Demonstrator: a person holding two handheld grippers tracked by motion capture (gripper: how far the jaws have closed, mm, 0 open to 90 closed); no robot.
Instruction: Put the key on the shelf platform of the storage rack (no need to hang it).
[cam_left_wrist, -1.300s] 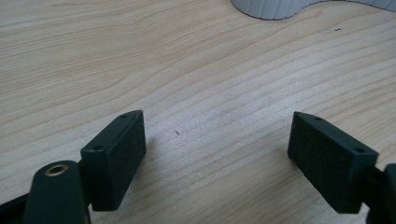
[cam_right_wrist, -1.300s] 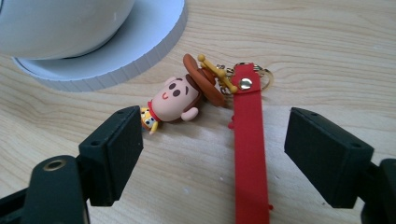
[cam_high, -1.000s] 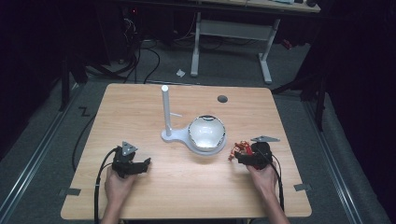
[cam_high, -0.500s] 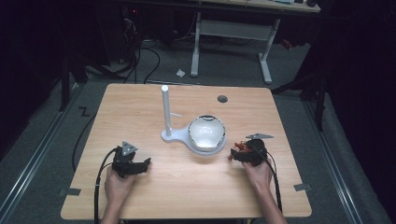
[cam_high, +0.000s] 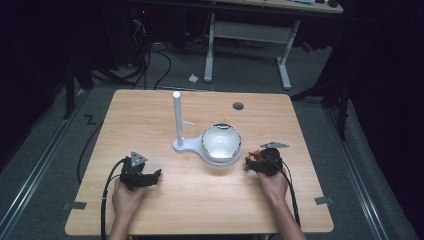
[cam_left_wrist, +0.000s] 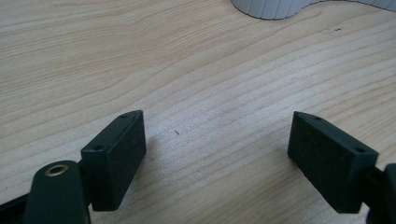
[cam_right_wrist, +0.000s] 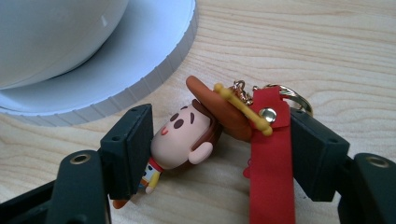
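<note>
right gripper (cam_right_wrist: 219, 135) | jaws clamp cowboy keychain (cam_right_wrist: 205, 128) | white stand base (cam_right_wrist: 140, 70) beside

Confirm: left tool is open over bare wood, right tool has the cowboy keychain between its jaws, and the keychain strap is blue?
Not quite: the strap is red, not blue, as the right gripper view shows. The rest holds: the left tool is open over bare table, and the right tool has the cowboy keychain between its jaws.

Table (cam_left_wrist: 196, 70): pale wood, fine grain, matt. Stand (cam_right_wrist: 154, 56) at 12 o'clock: white plastic, ribbed rim, smooth top. Bowl (cam_high: 220, 141): glossy inside. Figure (cam_right_wrist: 187, 135): smooth rubbery plastic, soft sheen. Strap (cam_right_wrist: 271, 158): red, matt, with shiny metal rivet; gold-tone metal chain and ring at 1 o'clock. Pads (cam_left_wrist: 116, 158): black, matt, fine-grained.
</note>
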